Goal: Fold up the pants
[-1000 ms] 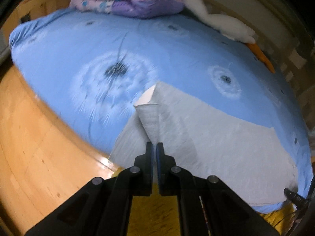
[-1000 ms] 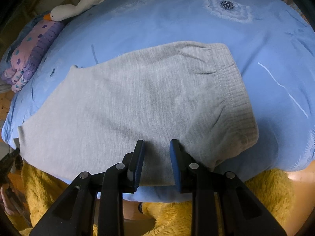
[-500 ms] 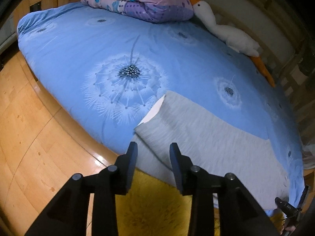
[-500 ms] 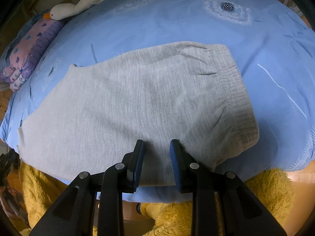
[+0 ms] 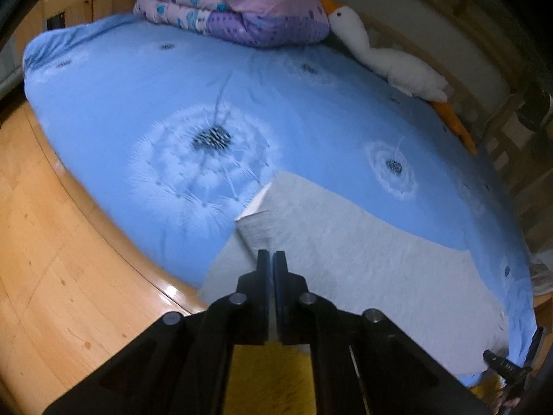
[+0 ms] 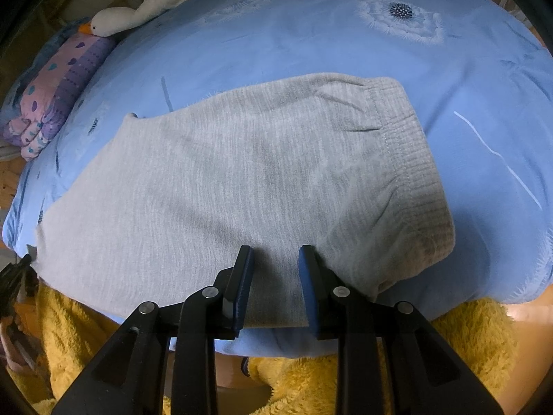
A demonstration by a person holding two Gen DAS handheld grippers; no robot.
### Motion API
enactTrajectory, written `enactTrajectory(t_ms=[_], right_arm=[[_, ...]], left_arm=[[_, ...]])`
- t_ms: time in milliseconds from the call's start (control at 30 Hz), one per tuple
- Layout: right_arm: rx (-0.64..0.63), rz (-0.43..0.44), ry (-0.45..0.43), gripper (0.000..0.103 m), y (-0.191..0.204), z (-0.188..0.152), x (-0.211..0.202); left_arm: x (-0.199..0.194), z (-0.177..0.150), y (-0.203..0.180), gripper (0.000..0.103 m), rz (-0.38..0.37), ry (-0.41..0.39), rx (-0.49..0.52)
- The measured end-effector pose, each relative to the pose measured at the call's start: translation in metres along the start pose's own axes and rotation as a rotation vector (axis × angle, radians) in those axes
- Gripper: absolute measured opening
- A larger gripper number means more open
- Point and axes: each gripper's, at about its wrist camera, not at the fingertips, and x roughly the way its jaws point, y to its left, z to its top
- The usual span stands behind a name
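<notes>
Two grippers work the grey pants [image 6: 242, 180] lying flat on the blue bedsheet [image 6: 311, 34]. The left gripper [image 5: 271, 259] has its fingers pressed together on the raised hem fold just ahead of its tips. The right gripper [image 6: 274, 259] is spread apart, fabric between its fingers, ungripped; the waistband sits just beyond to their right. Farther off lie a purple quilt [image 5: 242, 3] and a plush goose [image 5: 387, 58].

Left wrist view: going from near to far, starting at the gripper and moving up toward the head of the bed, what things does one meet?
Left gripper, shut on the pant-leg hem → grey pants → blue dandelion-print bedsheet → folded purple quilt, with the white goose plush toy beside it.
</notes>
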Motion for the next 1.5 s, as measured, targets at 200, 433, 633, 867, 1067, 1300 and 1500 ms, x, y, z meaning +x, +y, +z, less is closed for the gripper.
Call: enactTrajectory(t_ms=[200,433,633,867,1067,1300,1500], right_arm=[[-0.001,-0.003,-0.012,0.026,0.0,-0.006,-0.002],[0.002,-0.01,-0.007,0.026,0.003,-0.006,-0.003],[0.006,-0.012,-0.011,0.027,0.004,-0.006,-0.003],[0.003,0.007,-0.019,0.027,-0.002,-0.007,-0.002],[-0.003,0.012,-0.027,0.027,-0.007,-0.01,-0.003],[-0.001,0.013,-0.028,0.027,-0.006,-0.011,-0.003],[-0.004,0.015,-0.025,0.027,-0.004,-0.011,-0.004]], left_arm=[[0.006,-0.008,0.023,0.002,0.068,0.043,-0.019],[0.003,-0.007,0.025,0.002,0.035,0.064,-0.016],[0.001,0.003,-0.016,0.03,0.005,0.076,0.065],[0.016,-0.008,-0.004,0.03,0.056,0.134,-0.011],[0.021,-0.01,0.011,0.03,0.006,0.124,-0.094],[0.028,-0.009,0.012,0.022,-0.016,0.081,-0.102],[0.009,-0.007,0.016,0.002,-0.073,0.028,-0.108]])
